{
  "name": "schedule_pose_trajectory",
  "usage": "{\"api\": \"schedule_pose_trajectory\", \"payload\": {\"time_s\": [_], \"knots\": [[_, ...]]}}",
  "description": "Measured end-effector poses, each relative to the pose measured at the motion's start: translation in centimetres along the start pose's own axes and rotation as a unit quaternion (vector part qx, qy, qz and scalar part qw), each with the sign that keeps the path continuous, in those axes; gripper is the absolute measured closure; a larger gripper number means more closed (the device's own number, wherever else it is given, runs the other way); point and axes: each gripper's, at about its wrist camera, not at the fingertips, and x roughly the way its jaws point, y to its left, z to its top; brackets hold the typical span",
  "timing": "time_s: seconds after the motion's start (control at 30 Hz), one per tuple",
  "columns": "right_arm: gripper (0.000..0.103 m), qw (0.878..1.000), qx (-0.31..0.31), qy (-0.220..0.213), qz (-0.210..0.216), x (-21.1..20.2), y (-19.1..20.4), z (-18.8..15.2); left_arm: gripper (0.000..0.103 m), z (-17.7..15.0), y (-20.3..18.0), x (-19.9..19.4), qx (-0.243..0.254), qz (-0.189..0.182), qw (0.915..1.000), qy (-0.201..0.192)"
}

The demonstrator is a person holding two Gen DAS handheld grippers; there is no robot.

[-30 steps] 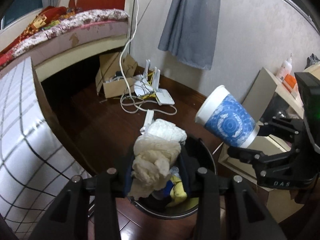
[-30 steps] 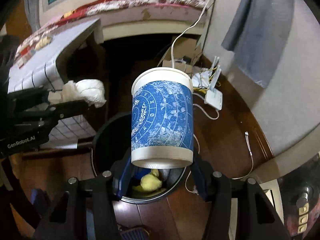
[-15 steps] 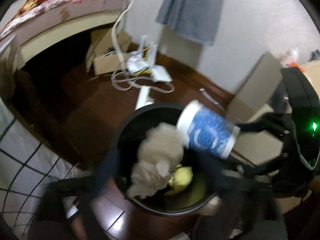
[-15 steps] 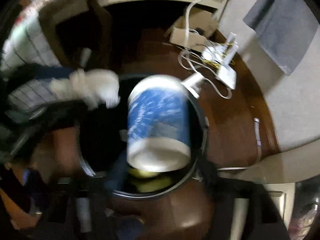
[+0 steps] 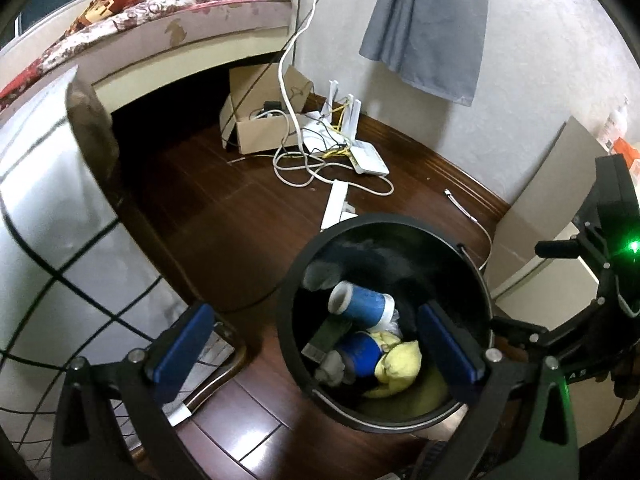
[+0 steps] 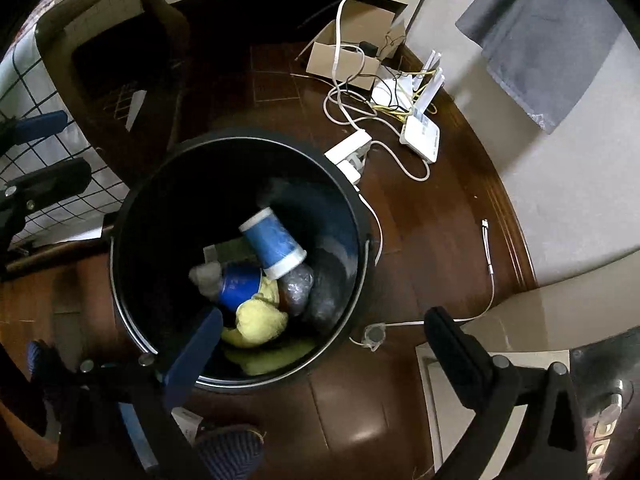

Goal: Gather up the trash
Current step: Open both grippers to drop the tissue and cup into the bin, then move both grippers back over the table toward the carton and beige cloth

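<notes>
Both my grippers, L (image 5: 316, 348) & R (image 6: 320, 340), gape wide w/ nothing between the pads, hovering over the black bin (image 6: 132, 200). The blue paper cup (image 6: 274, 246) lies on its side down inside the bin, below both grippers, atop a blue can (image 6: 238, 286) & yellow rag (image 6: 260, 320).

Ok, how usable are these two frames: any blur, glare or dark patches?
Left wrist view: sharp, strong fisheye bending at the edges, a green light flaring at right, glare on the floor near the bottom. Right wrist view: also sharp, but the bin interior is dark on its left side, and the corners are vignetted black.
</notes>
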Motion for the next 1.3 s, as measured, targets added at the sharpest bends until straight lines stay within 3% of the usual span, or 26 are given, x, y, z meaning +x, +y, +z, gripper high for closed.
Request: {"api": "schedule_pose_trajectory", "payload": {"time_s": [0.43,0.73,1.07,1.3], "knots": [[0.001,0.998,0.035,-0.058,0.015,-4.9,-0.1,1.5,0.001,0.5,0.9,-5.2,-0.01,0.03,0.9985,-0.045],[0.001,0.994,0.02,-0.104,0.024,-8.5,2.7,3.7,0.001,1.1,3.4,-9.4,-0.021,0.068,0.9944,-0.079],[0.001,0.984,-0.002,-0.174,0.042,-13.1,7.5,7.6,0.001,0.3,8.6,-14.0,-0.059,0.115,0.9851,-0.114],[0.001,0.976,-0.016,-0.203,0.084,-14.9,11.5,10.2,0.001,-0.9,12.8,-17.0,-0.097,0.15,0.9745,-0.136]]}}
